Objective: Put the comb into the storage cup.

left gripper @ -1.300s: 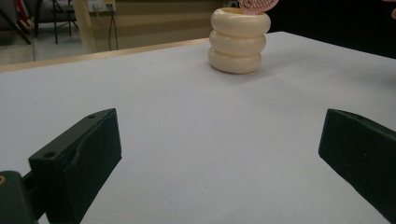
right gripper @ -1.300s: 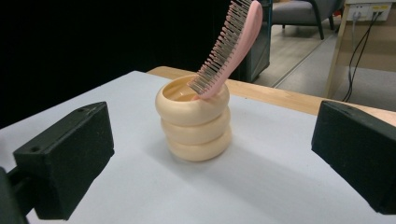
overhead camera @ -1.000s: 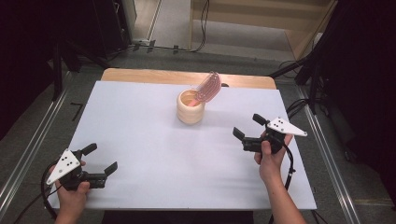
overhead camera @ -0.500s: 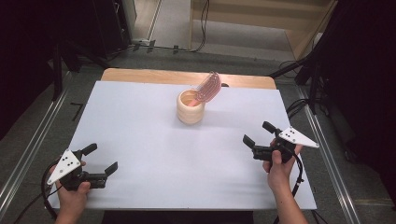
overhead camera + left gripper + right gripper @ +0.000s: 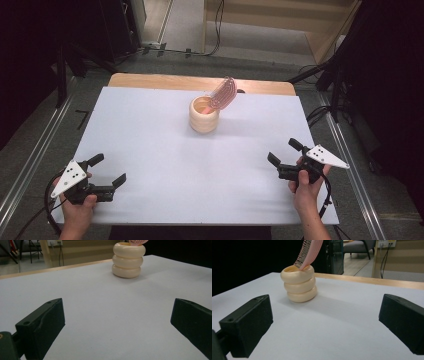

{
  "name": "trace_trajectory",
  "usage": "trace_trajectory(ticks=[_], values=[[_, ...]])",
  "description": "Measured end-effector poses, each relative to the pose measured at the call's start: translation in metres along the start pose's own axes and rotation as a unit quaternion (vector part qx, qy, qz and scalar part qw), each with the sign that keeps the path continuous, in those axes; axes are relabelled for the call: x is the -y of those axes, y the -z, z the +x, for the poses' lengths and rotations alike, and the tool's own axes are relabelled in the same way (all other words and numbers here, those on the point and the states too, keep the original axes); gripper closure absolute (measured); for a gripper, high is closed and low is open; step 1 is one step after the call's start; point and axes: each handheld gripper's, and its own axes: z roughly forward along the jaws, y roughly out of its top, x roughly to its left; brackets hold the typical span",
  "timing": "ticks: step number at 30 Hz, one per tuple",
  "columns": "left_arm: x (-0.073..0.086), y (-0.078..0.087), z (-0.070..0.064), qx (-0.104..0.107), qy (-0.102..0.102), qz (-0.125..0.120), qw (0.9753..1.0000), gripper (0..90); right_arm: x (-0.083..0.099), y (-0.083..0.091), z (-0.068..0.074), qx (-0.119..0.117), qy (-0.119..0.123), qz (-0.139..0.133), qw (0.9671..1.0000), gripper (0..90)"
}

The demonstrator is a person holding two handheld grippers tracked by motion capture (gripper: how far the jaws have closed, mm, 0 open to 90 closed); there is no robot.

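A cream holder of three stacked rings (image 5: 204, 116) stands upright at the far middle of the white table (image 5: 150, 130). A pink hairbrush (image 5: 223, 93) sticks out of it, head up, leaning to the right. The holder (image 5: 128, 259) also appears far ahead in the left gripper view, and with the brush (image 5: 310, 252) in the right gripper view (image 5: 299, 286). My left gripper (image 5: 107, 171) is open near the front left corner, nothing between its jaws. My right gripper (image 5: 284, 152) is open near the front right, also holding nothing. Both point toward the holder from a distance.
The table's wooden far edge (image 5: 165, 81) shows behind the white sheet. Metal rails (image 5: 30, 160) run along the left and right sides on the floor. Cables (image 5: 320, 112) lie on the floor at the right.
My right gripper has drawn back toward the front right of the table, away from the holder. The left gripper has stayed where it was.
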Motion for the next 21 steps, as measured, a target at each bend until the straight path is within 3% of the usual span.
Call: trace_trajectory(ticks=[21], values=[[0.000, 0.000, 0.000, 0.001, 0.000, -0.001, 1.0000, 0.0, 0.024, 0.034, -0.015, 0.019, 0.002, 0.009, 0.9998, 0.0]])
